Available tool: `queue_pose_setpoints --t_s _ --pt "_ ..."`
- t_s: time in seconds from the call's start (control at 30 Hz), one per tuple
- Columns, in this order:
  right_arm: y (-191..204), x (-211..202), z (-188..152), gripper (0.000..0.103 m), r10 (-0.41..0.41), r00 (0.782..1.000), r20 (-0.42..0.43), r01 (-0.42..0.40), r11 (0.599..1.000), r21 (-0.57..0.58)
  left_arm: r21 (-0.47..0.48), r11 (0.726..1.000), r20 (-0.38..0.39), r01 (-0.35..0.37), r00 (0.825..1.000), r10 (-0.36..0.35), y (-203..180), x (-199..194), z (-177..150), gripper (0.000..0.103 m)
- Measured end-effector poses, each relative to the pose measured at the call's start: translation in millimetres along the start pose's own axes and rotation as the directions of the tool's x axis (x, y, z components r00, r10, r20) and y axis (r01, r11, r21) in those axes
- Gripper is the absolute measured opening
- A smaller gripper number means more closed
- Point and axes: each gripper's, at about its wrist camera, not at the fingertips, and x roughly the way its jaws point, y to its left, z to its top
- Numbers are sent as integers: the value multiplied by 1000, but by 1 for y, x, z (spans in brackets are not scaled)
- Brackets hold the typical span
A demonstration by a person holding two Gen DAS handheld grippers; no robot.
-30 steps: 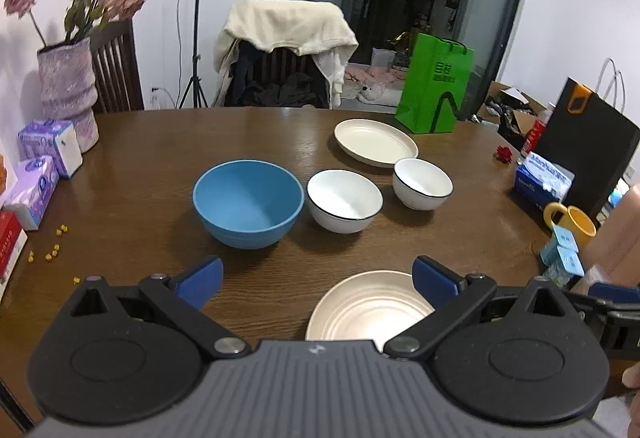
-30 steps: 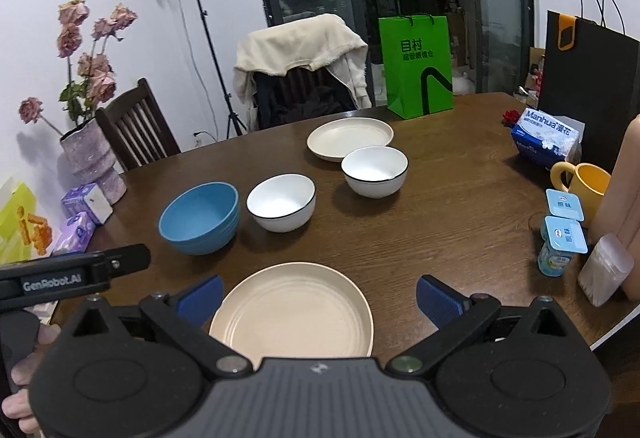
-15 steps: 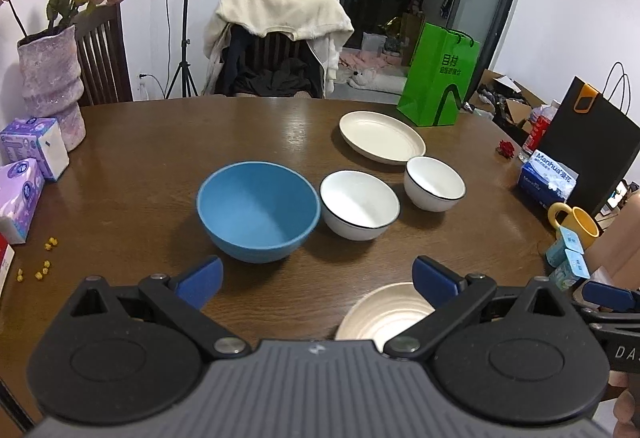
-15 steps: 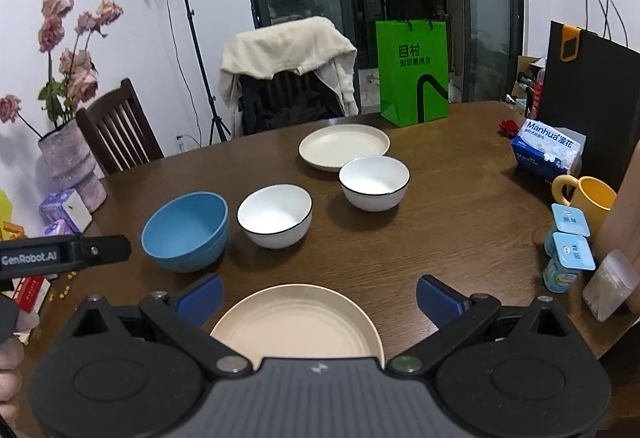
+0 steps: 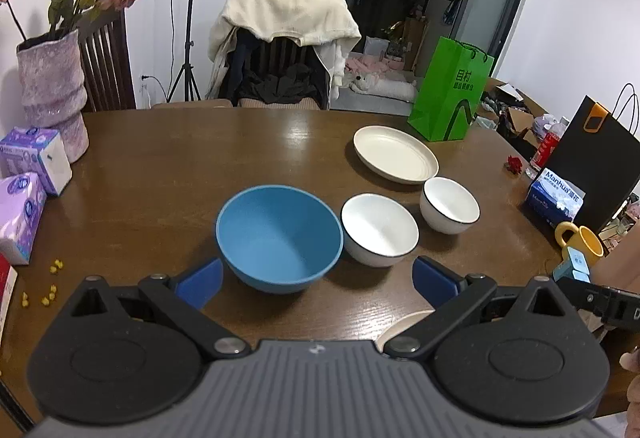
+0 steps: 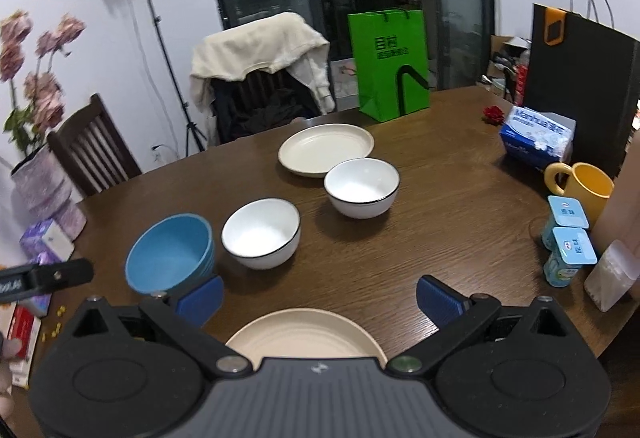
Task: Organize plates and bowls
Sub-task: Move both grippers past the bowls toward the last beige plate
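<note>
The left gripper (image 5: 316, 280) was held above the table (image 5: 160, 166) with fingers spread apart, facing the blue bowl (image 5: 279, 238). The right gripper (image 6: 320, 296) (fingers likewise apart, gripping nothing) faced the near plate (image 6: 304, 336). Two white bowls (image 6: 261, 238) (image 6: 361, 192) sat between it and the far plate (image 6: 326, 149).

Near plate (image 5: 404, 323) mostly behind gripper body
</note>
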Motion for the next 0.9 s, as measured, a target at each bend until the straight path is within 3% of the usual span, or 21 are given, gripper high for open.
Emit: queue_pose_setpoints --t_s 0.4,0.9 --pt "-22 6 40 103 5 1000 20 -6 1000 27 3 1000 45 27 999 -27 -17 -1 31 103" --pt "-53 40 98 103 50 999 21 -51 999 10 -16 1000 36 -13 999 14 -53 29 91 103"
